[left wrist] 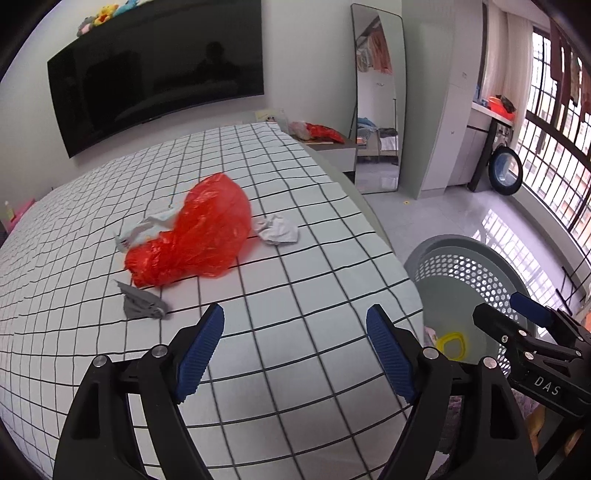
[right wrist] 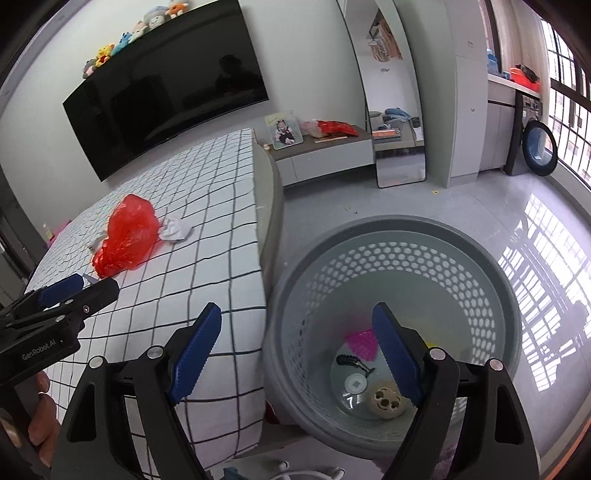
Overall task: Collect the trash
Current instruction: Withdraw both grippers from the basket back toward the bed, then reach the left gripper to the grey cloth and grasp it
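Jaws of our left gripper (left wrist: 295, 350) and right gripper (right wrist: 297, 350) gape empty; next we reach for the red bag (left wrist: 195, 232) on the bed (left wrist: 295, 240), then drop it in the basket (right wrist: 399, 254).

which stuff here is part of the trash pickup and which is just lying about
For the job:
- red bag on the bed
- white wad beside it
- grey scrap near the bed's edge
- wrapper behind the bag
- bin on the floor, some trash already in it

Just lying about:
- TV
- plush toys
- mirror
- photo
- washer
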Tool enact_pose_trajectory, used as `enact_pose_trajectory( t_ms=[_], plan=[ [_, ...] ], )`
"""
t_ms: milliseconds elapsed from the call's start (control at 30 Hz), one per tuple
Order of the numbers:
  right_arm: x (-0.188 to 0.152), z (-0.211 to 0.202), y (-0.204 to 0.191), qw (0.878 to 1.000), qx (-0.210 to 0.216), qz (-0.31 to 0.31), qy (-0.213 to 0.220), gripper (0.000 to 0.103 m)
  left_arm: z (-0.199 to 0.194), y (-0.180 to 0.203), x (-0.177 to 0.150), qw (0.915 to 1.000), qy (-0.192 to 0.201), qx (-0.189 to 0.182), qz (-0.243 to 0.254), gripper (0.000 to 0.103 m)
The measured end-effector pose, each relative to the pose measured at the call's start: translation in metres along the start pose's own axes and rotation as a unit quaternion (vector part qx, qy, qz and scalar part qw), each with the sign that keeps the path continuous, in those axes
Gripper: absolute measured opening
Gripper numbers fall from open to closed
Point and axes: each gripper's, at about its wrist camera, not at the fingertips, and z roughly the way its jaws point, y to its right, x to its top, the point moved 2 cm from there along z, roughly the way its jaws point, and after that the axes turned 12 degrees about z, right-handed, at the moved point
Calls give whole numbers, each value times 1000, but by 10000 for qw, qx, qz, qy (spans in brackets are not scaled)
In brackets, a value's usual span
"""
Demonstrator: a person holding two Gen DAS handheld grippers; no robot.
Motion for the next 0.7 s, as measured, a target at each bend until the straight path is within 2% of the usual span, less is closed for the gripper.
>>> enact_pose_trajectory(
  t_ms=[333, 700],
  plan=[
    [-5, 23, -71, 9974, 365, -595, -178, 80, -6, -68, -22, 9972, -66, 471, -578, 78],
    [-11, 51, -120, 9921, 677, -958, -449, 80, 1, -124, -45, 9902, -272, 854, -1069, 78]
  ],
)
